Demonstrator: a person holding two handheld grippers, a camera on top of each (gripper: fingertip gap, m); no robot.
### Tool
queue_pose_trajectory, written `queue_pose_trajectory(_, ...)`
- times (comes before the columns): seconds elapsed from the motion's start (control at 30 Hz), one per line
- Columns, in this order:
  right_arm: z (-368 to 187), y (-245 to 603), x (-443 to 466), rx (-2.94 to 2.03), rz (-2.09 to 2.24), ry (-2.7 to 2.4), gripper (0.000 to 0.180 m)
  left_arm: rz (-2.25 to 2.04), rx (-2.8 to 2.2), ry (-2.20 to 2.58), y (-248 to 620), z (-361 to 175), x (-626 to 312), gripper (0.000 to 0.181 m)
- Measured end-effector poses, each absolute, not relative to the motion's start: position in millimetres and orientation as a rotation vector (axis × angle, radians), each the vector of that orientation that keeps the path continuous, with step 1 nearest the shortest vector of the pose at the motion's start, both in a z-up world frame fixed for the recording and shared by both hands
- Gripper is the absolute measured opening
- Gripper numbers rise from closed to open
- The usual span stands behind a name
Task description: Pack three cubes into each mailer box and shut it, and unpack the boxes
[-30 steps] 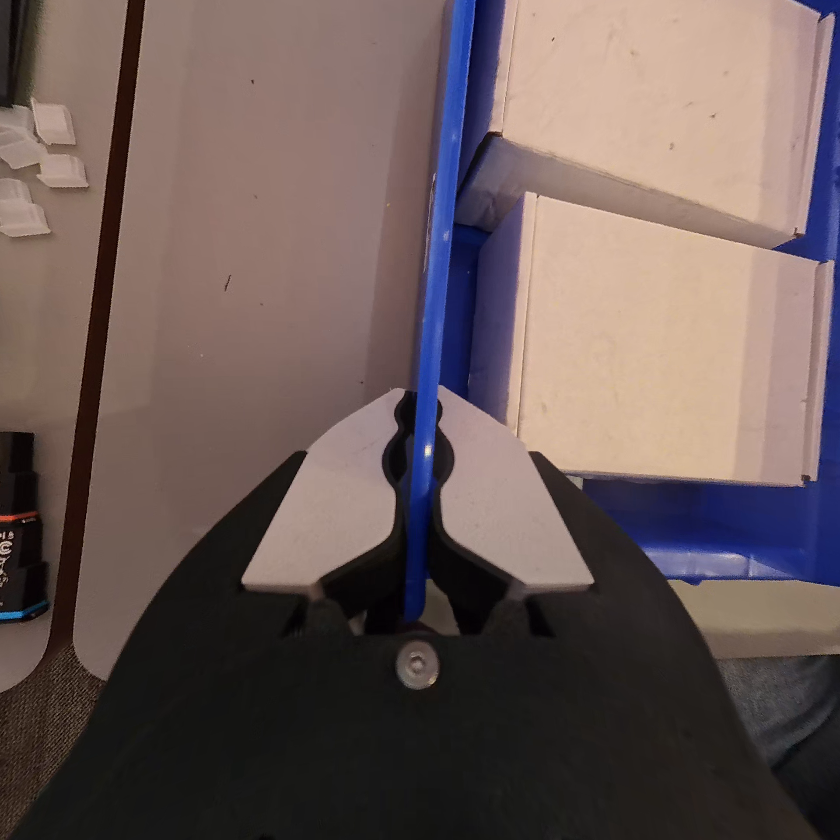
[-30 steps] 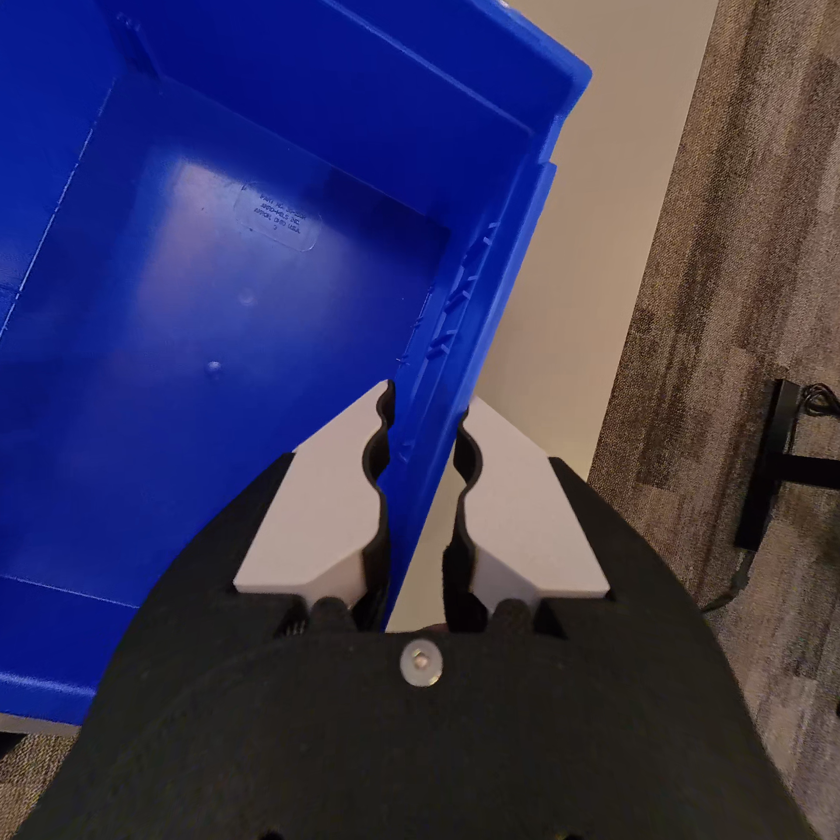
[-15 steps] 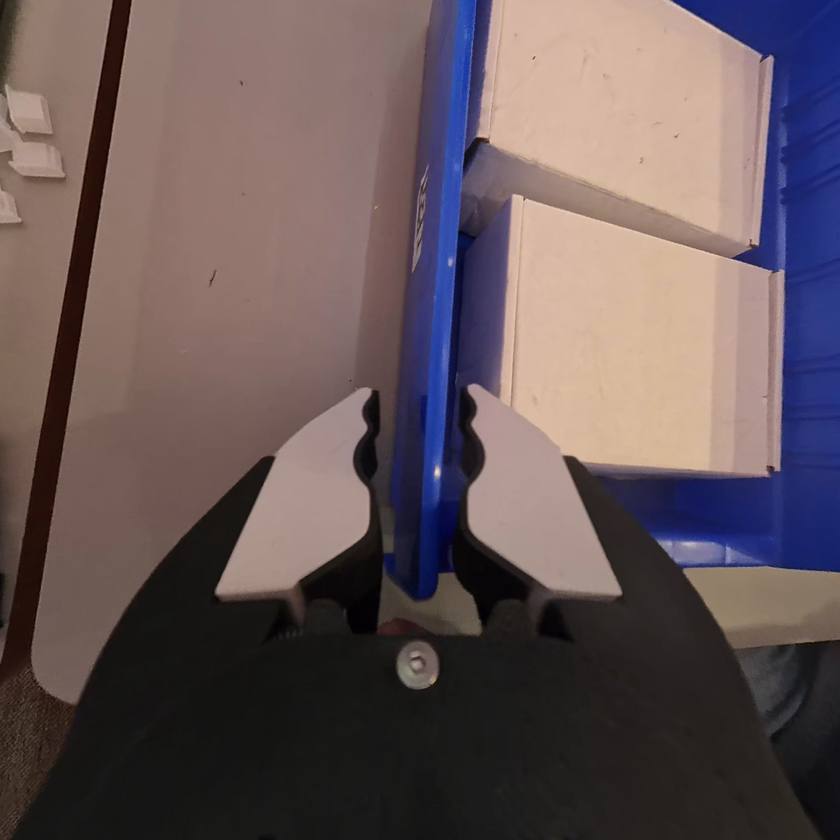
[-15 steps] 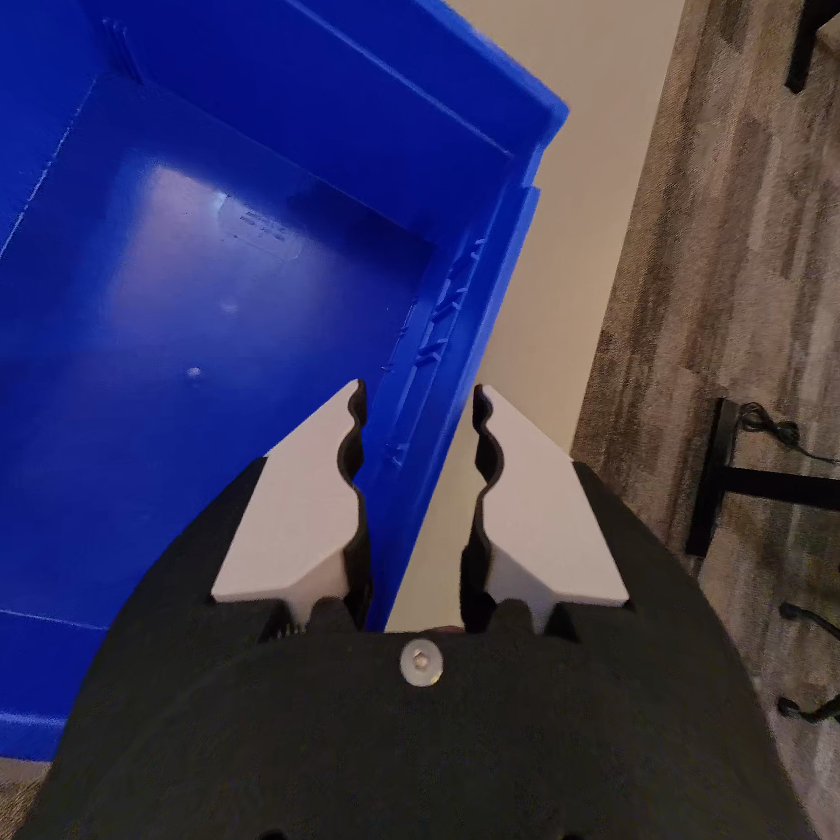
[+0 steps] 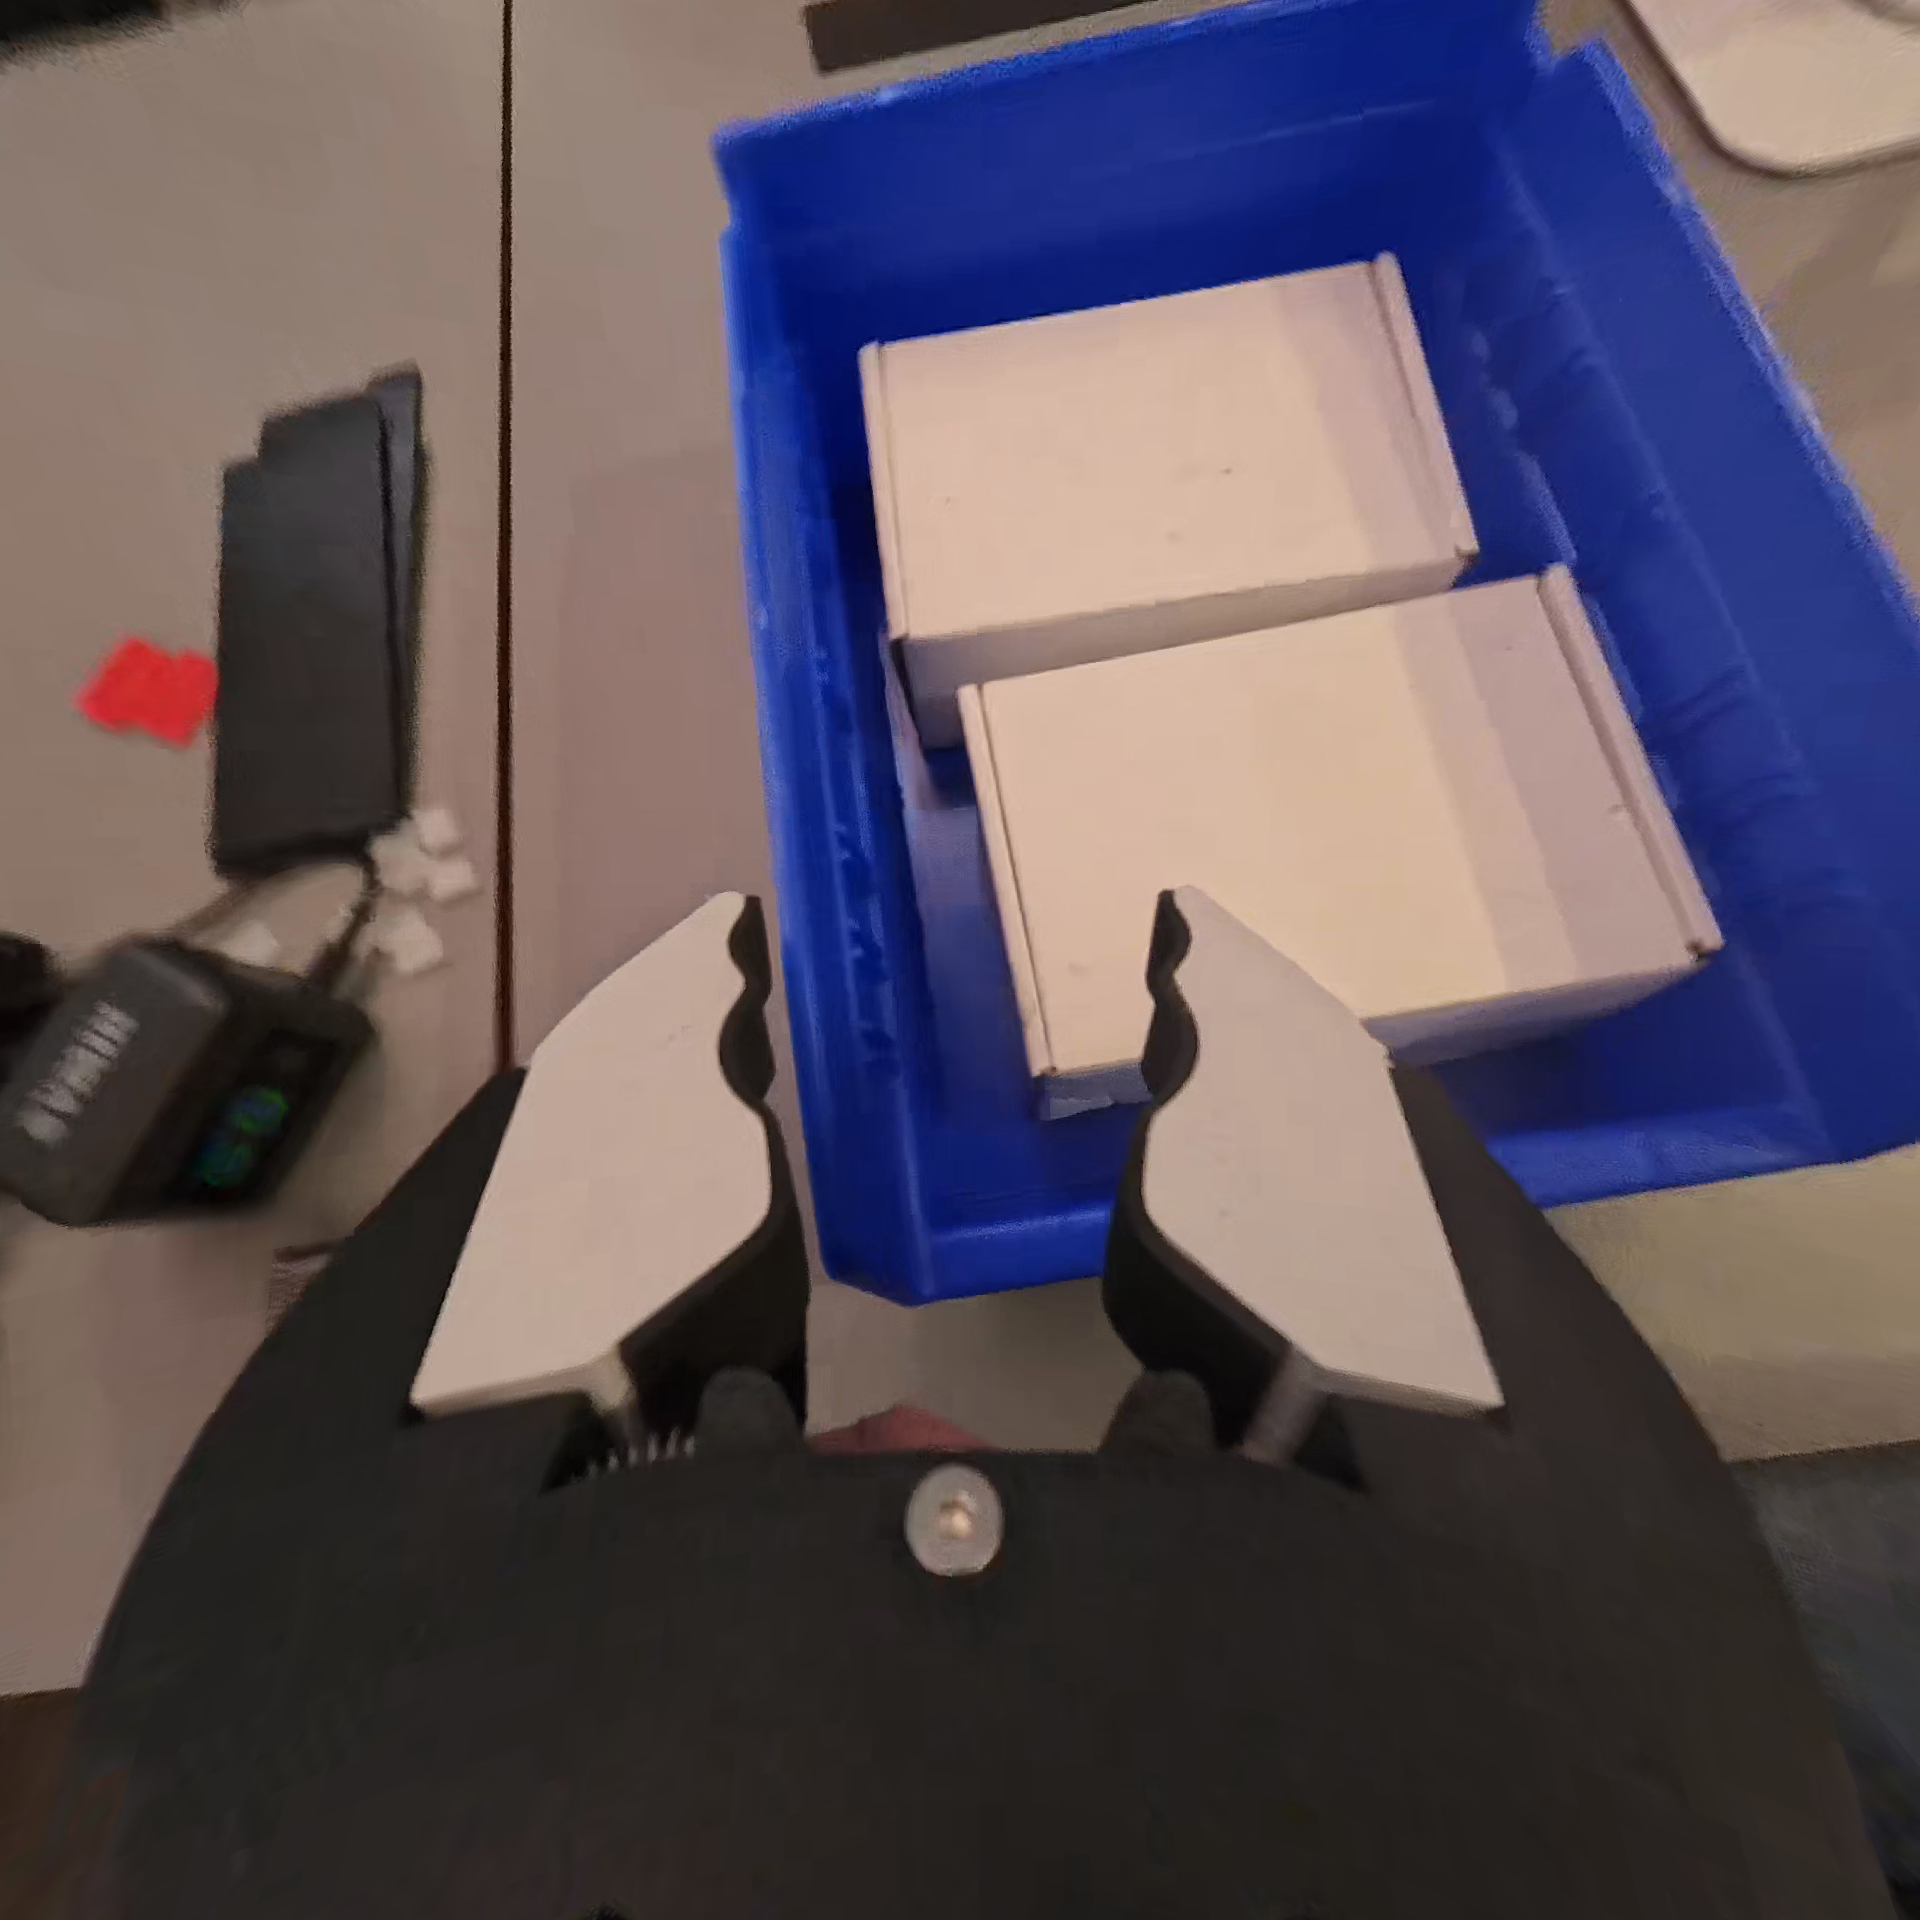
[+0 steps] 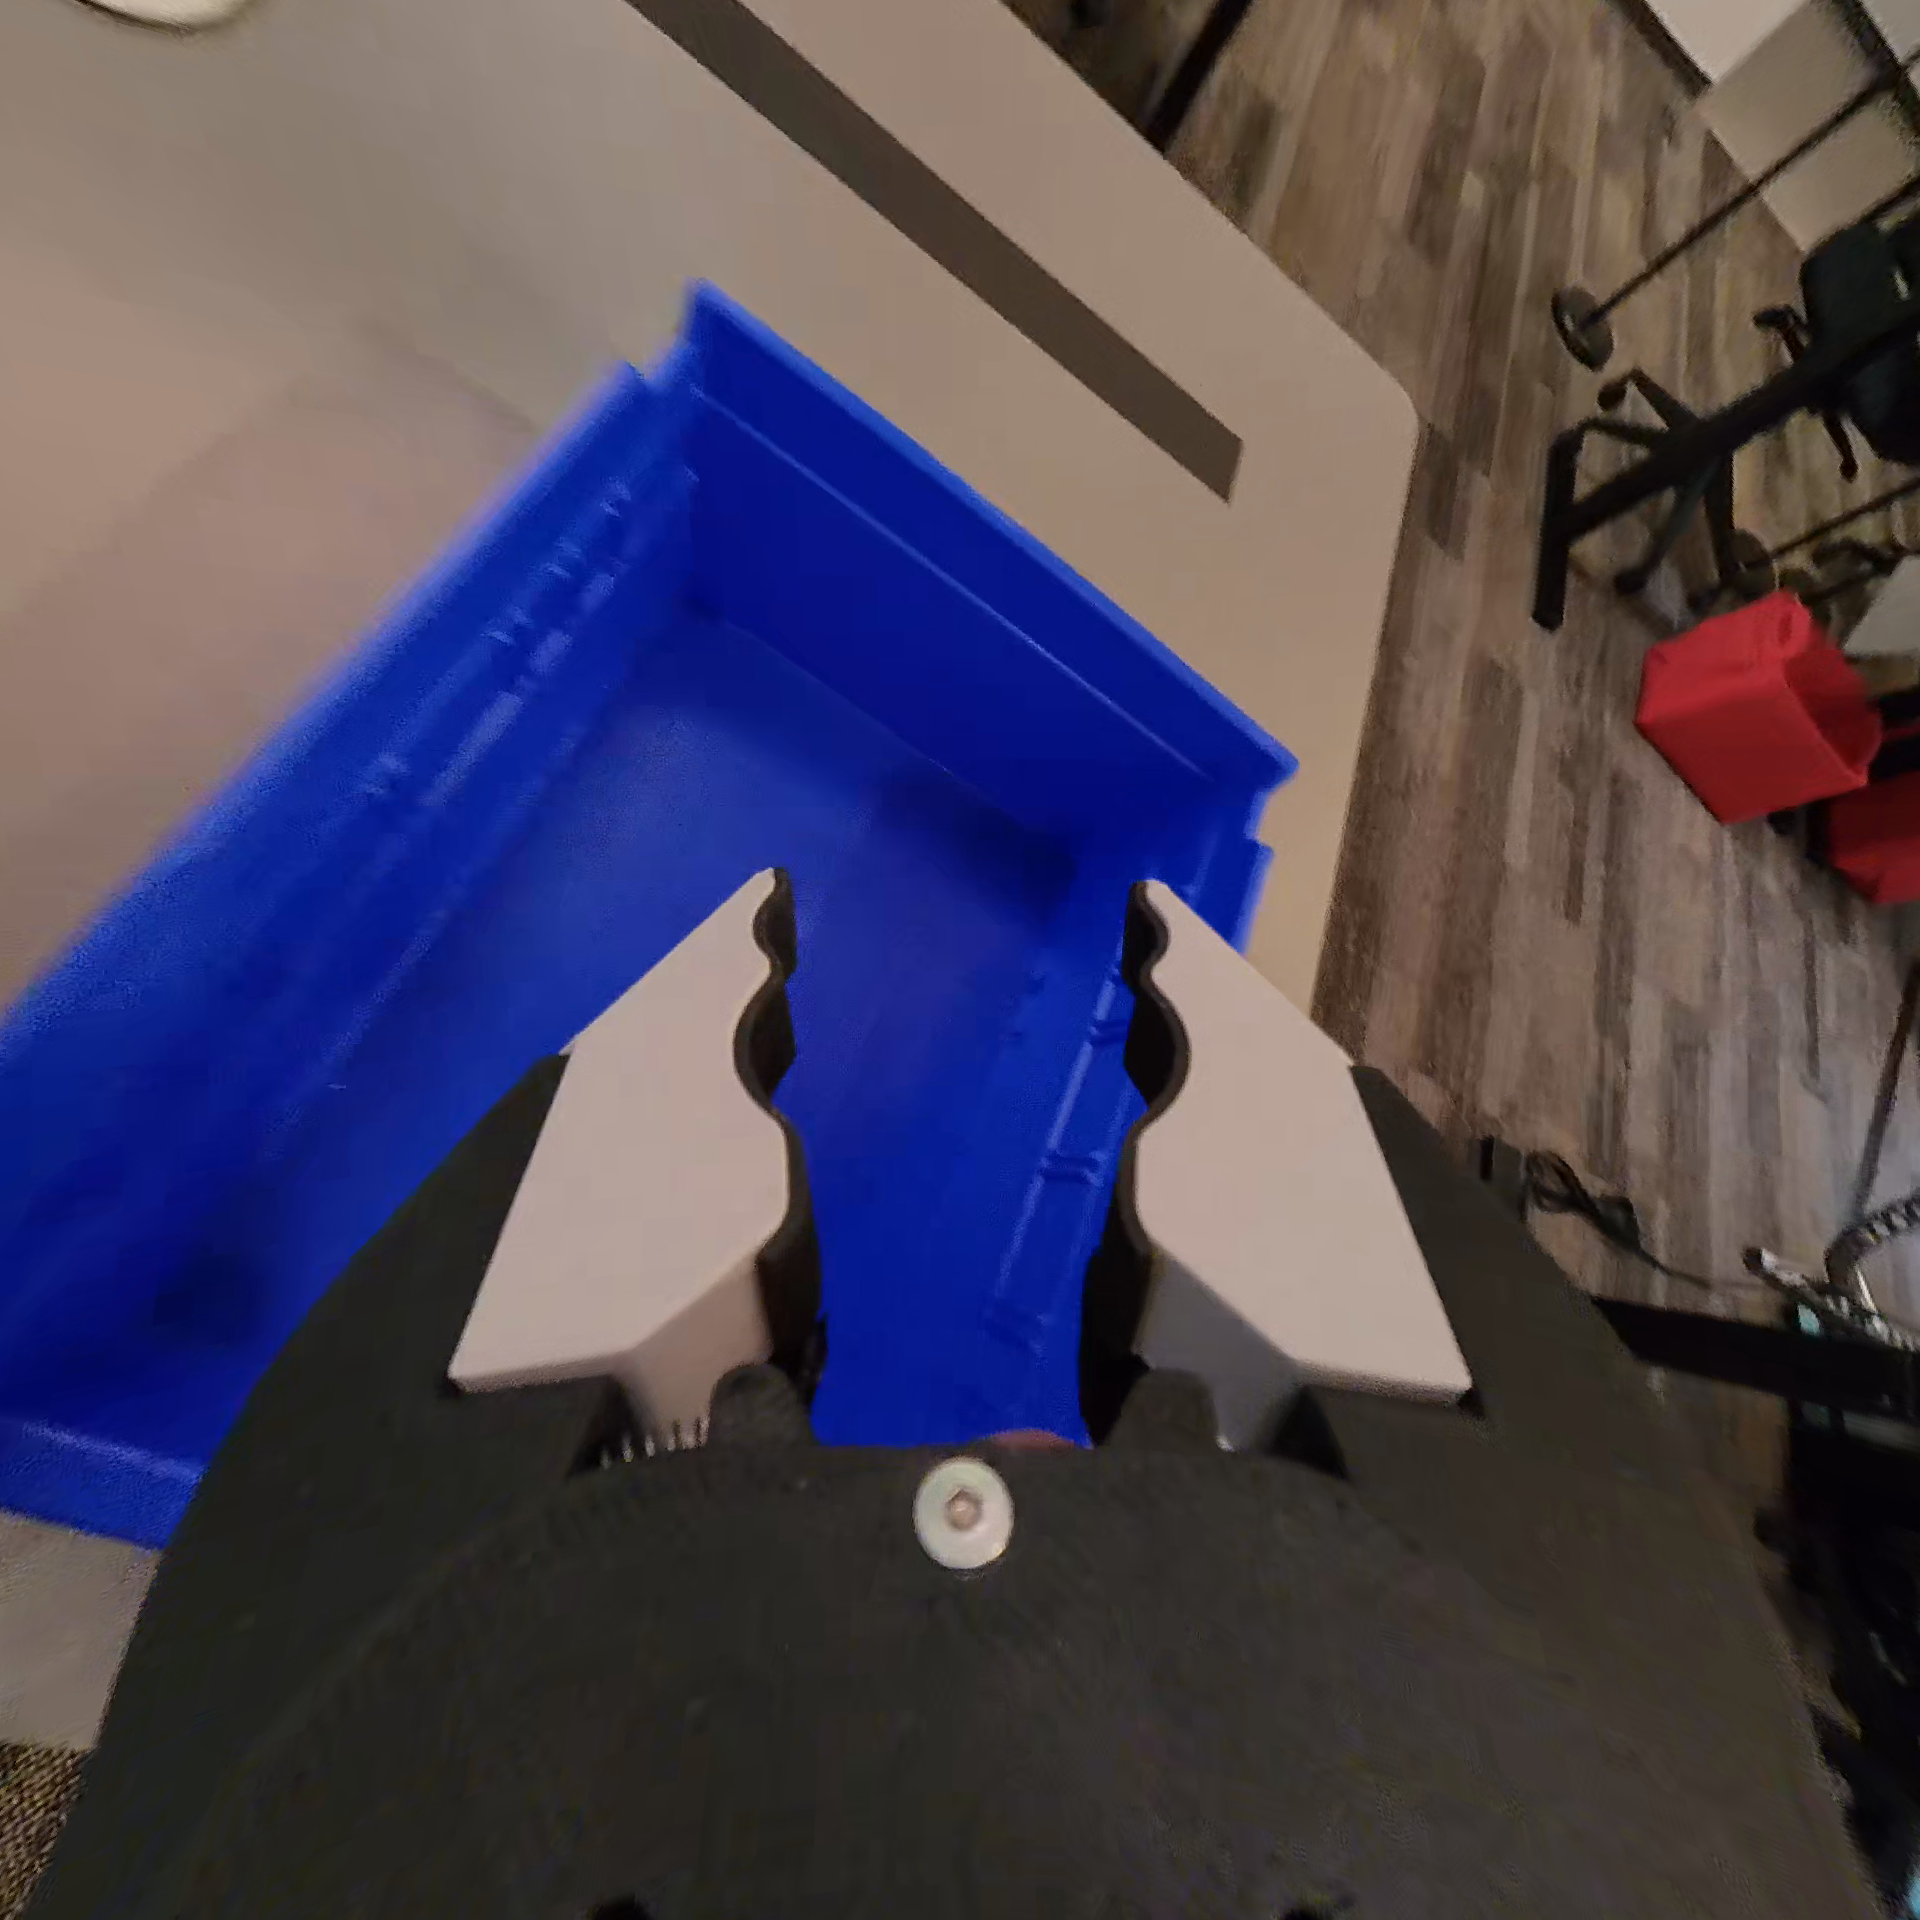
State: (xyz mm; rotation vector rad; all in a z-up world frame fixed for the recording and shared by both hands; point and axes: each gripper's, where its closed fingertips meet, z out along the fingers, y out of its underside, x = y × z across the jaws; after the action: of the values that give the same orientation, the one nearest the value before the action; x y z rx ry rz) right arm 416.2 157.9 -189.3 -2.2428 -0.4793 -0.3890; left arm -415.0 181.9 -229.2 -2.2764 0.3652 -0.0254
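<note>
Light grey table point(image 5: 623, 416), dark seam point(image 5: 506, 520) running front to back in left wrist view. Right of seam: blue bin point(image 5: 790, 727) flat on tabletop. Left of seam: flat black pouch-like item point(image 5: 312, 644), red scrap point(image 5: 145, 691) just beside it, small white plastic pieces point(image 5: 421, 883) near its lower end, black device with lit display point(image 5: 156, 1091) nearer camera. Right wrist view: same bin point(image 6: 935, 675) near table's rounded corner point(image 6: 1382, 416), dark strip point(image 6: 935, 239) on tabletop behind it.
</note>
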Motion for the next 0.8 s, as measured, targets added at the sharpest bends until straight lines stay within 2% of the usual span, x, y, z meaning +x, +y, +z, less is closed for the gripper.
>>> queue_pose_trajectory(0.07,-182,159,390,-2.209,-0.358,-0.535,0.061,0.156,-2.237,0.547,184,-221,-408,0.058)
queue_pose_trajectory(0.27,-172,161,305,-2.117,-0.26,-0.745,0.054,0.329,-2.17,0.972,209,-217,-369,0.058)
queue_pose_trajectory(0.47,-177,155,233,-2.057,-0.218,-0.927,0.052,0.358,-2.11,1.295,254,-220,-346,0.083)
queue_pose_trajectory(0.63,-193,145,185,-2.044,-0.105,-1.017,0.051,0.416,-2.063,1.597,284,-251,-346,0.084)
queue_pose_trajectory(0.8,-205,140,162,-2.055,-0.039,-1.054,0.05,0.281,-2.138,1.71,298,-267,-346,0.092)
